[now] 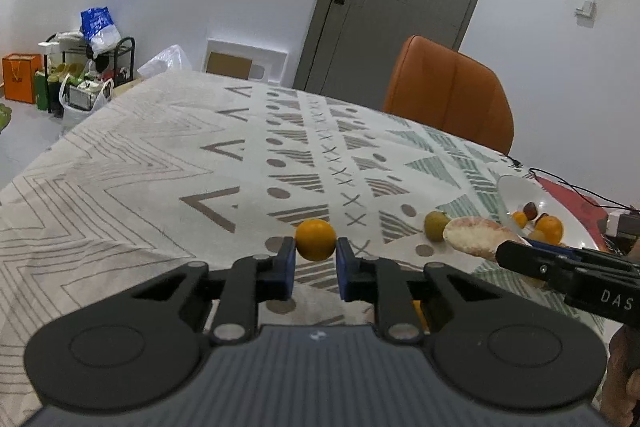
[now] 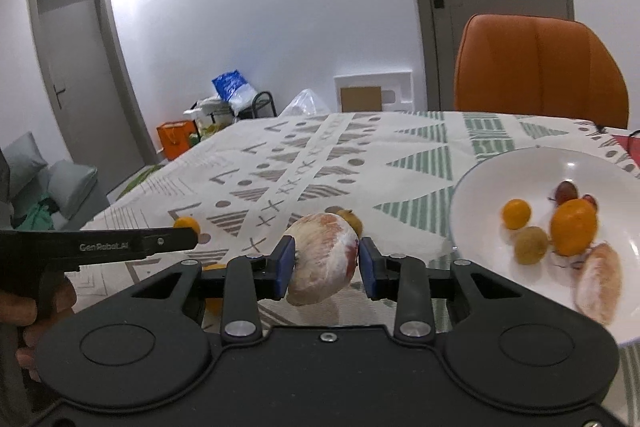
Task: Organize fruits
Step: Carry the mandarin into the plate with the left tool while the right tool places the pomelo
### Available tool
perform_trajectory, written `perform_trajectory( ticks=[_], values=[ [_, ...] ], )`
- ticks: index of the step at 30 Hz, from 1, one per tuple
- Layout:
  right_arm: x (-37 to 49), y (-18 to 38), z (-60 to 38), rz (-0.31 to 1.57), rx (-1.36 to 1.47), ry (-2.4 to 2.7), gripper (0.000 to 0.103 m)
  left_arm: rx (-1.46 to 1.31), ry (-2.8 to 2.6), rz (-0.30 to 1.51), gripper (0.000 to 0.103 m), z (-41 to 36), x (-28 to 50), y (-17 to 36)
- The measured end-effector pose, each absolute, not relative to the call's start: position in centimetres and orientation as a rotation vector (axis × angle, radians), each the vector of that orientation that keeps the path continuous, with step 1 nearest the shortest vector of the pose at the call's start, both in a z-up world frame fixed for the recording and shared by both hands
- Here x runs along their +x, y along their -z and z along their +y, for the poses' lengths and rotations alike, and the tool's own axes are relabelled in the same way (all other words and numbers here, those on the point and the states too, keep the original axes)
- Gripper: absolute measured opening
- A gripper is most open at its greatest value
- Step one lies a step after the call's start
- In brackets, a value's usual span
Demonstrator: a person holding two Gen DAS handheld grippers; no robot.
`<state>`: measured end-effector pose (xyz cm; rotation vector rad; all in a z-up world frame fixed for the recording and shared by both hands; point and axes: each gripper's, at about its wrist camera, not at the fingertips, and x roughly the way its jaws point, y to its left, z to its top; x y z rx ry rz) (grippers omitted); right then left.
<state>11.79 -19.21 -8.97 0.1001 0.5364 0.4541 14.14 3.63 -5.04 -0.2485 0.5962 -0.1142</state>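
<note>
My left gripper (image 1: 316,259) is shut on a small orange fruit (image 1: 315,239) and holds it above the patterned tablecloth. My right gripper (image 2: 326,265) is shut on a peeled pomelo segment (image 2: 323,263), left of the white plate (image 2: 480,179). The plate holds a small orange (image 2: 516,213), a larger tangerine (image 2: 573,227), a yellow-green fruit (image 2: 531,245), a pomelo segment (image 2: 599,283) and dark red fruits (image 2: 567,191). A yellow-green fruit (image 1: 437,225) lies on the cloth beside the plate (image 1: 516,187). The segment also shows in the left wrist view (image 1: 476,237).
An orange chair (image 2: 540,71) stands at the table's far side. Black cables (image 1: 572,187) and a red mat (image 1: 576,203) lie past the plate. Another orange fruit (image 2: 212,301) lies on the cloth under my right gripper. Bags and a rack (image 1: 80,75) stand on the floor.
</note>
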Motion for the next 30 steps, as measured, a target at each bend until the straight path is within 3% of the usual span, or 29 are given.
perform_trajectory(
  ticks=[30],
  values=[
    [9.0,8.2,-30.4,0.433,0.229,-0.262,0.033,-0.169,0.261,0.538,0.019,-6.1,13.9,1.8]
  ],
)
